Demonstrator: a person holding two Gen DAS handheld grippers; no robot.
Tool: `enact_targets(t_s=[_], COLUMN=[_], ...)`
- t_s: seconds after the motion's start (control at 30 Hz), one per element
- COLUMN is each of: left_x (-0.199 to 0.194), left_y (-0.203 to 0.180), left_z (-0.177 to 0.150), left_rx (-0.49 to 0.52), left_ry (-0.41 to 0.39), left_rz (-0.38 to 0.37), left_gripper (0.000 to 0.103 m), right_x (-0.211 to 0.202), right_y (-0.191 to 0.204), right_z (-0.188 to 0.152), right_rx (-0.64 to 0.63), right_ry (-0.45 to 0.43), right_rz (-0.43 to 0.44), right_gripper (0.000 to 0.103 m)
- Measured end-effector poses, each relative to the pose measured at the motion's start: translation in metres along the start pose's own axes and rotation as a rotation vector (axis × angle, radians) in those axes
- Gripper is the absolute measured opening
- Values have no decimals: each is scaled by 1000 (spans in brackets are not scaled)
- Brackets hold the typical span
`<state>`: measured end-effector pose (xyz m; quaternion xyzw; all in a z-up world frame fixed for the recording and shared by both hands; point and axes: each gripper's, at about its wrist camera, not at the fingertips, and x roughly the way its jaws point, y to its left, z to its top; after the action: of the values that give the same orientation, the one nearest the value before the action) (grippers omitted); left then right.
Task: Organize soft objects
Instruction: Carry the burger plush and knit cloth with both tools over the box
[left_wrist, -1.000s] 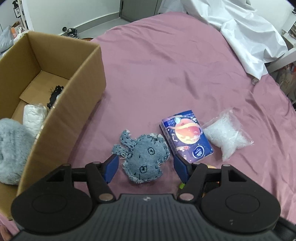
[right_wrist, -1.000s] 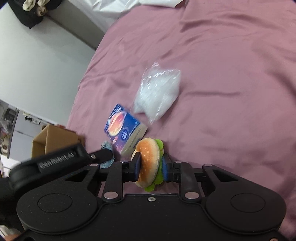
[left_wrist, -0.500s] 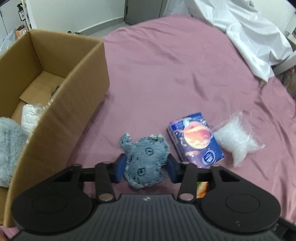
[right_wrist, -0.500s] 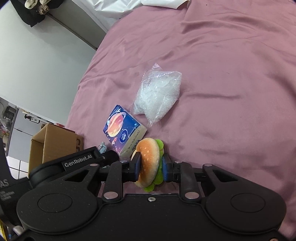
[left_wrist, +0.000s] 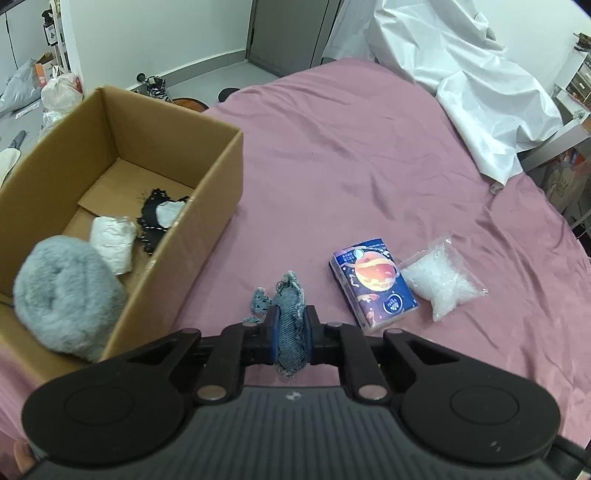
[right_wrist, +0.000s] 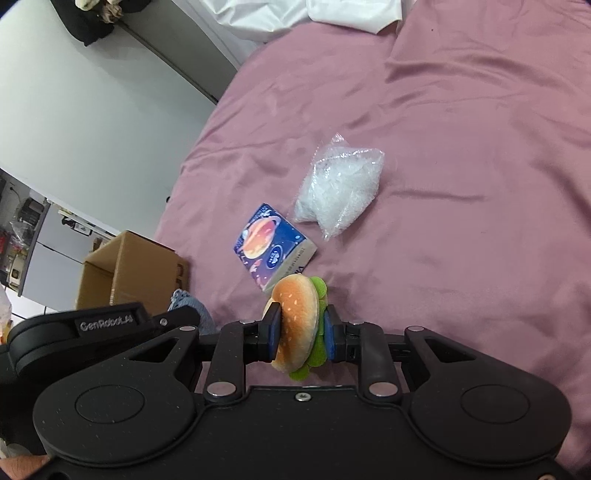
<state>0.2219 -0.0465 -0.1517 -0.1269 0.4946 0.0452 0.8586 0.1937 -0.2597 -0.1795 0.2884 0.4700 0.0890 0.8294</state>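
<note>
My left gripper (left_wrist: 291, 328) is shut on a frayed denim plush toy (left_wrist: 290, 314), squeezed thin and lifted off the pink bedsheet (left_wrist: 351, 166). My right gripper (right_wrist: 300, 330) is shut on a plush hamburger (right_wrist: 297, 325) with green lettuce edges. In the right wrist view the left gripper's body (right_wrist: 103, 325) shows at lower left with a bit of the denim toy (right_wrist: 184, 299). An open cardboard box (left_wrist: 92, 177) stands left of the left gripper; it holds a grey fluffy item (left_wrist: 62, 291), a white bundle (left_wrist: 112, 238) and a black lacy piece (left_wrist: 155, 214).
A blue tissue pack with a planet print (left_wrist: 373, 288) and a clear bag of white bits (left_wrist: 441, 280) lie on the sheet to the right. A white cloth (left_wrist: 461, 74) is heaped at the far right. Bags and clutter sit on the floor beyond the box.
The left gripper's jaws closed on the denim toy and lifted it off the sheet, the view rising and pulling back. The right gripper kept its hold on the hamburger and stayed put.
</note>
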Motion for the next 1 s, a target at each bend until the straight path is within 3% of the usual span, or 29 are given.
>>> enact_targets(t_s=[0.63, 1.0], left_x=[-67, -93], left_y=[18, 36], left_z=[-2, 7], left_rx=[-19, -49], left_ry=[-80, -129], left_rz=[-75, -106], left_gripper=[12, 12], right_x=[-64, -74], right_y=[26, 64], right_z=[0, 1], right_rx=[-86, -147], right_ry=[-122, -137], right_rz=[35, 67], right_gripper=[23, 23])
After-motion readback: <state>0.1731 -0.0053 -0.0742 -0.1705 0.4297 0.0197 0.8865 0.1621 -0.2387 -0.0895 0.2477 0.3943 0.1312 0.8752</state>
